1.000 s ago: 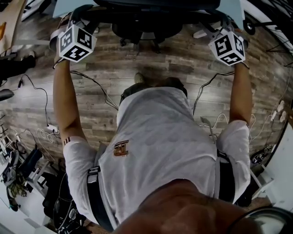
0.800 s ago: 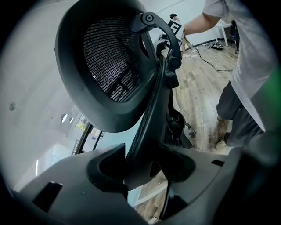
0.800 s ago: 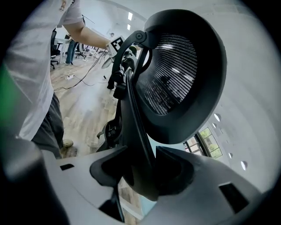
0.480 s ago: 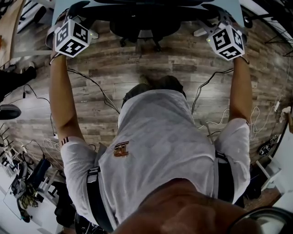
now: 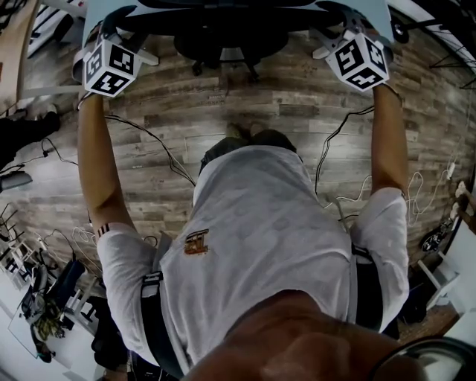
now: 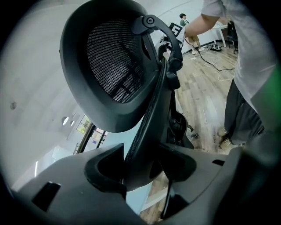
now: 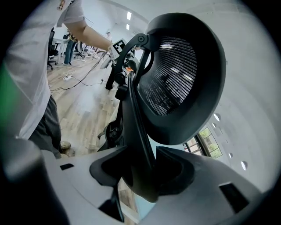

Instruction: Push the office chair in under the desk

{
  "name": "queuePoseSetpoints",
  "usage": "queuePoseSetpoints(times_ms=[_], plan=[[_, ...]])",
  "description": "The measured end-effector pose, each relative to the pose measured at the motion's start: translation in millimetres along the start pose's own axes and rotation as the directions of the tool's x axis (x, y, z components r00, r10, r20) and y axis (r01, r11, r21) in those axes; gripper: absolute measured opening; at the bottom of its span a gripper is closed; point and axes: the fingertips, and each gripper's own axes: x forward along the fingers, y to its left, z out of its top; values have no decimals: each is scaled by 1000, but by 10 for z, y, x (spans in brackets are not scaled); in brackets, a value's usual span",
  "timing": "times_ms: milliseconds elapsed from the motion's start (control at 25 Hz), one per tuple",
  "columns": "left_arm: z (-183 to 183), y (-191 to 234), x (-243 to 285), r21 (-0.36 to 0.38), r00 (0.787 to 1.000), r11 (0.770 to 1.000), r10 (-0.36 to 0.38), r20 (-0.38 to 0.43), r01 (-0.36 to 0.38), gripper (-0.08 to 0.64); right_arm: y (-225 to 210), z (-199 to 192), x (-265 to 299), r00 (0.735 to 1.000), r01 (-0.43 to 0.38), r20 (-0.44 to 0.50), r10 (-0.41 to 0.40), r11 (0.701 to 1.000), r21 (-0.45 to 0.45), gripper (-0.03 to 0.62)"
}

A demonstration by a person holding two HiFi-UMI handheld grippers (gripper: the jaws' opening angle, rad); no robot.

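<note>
Listener: Chair first, please: where is it?

Describer: Black, mesh-backed office chair (image 5: 227,33) stands at the top edge of the head view. Its wheeled base is on the wood-plank floor (image 5: 223,111), right at the pale blue desk (image 5: 375,13), whose top shows behind it.

Listener: And the claws?

Describer: The left gripper (image 6: 139,169) has a curved bar of the chair's back frame between its jaws. They have just been opening, yet the bar fills the gap. The right gripper (image 7: 140,173) is clamped on the matching bar at the other side.

Listener: Any writing?

Describer: Nothing readable. Each gripper carries a cube of black-and-white square markers, one at upper left and one at upper right. The person's pale shirt (image 5: 260,223) bears an orange-brown chest emblem (image 5: 197,242), too small to read.
</note>
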Motion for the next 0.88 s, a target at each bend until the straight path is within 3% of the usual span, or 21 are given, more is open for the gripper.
queuePoseSetpoints(times_ms=[360,560,720,880], plan=[[115,-133,-309,-52,999,998,19,45,-17,288,-45,8,-293,999,25,42,-26,999,35,219],[280,-135,-701,-123,989,990,89,118,-75,289,-80,110,-679,992,59,103,-68,994,92,219],[614,-119,-1081,-265,948,959,172,268,-99,288,-98,270,-1034,969,65,220,-109,978,198,219],[981,-148,-1435,-417,867,908,246,434,-49,288,-39,564,-1306,916,33,374,-141,959,280,219]])
